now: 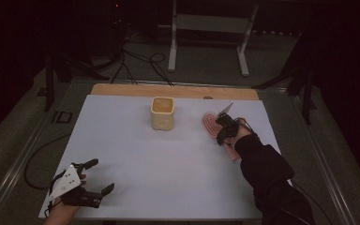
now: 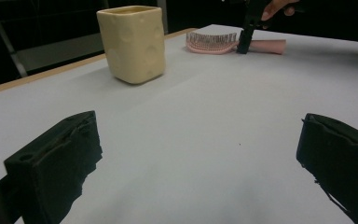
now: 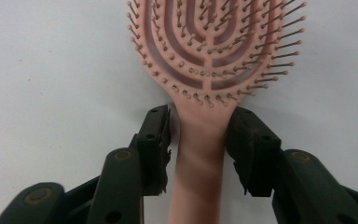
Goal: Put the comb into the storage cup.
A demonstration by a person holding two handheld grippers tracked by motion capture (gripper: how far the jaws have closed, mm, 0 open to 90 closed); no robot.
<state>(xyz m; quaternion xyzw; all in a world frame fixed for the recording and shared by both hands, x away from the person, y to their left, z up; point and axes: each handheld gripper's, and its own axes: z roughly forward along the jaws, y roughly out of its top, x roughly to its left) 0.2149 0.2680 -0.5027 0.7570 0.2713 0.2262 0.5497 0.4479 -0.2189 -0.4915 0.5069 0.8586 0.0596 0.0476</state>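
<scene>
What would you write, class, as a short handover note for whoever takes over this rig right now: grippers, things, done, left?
Right gripper: down over the pink hairbrush, jaws on either side of the handle just below the bristle head; a sliver of gap shows, so no firm grip yet.
Left gripper: open, holding nothing, low over the near left of the white table.
Things: the brush lies flat, bristles up, right of the cream cup, which stands upright.
Done: right gripper lined up on the handle.
Left: close, lift; probably carry the brush to the cup.

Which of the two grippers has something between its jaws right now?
The right gripper: its jaws straddle the pink hairbrush at the neck of its handle. The left gripper sits open over bare table.
</scene>
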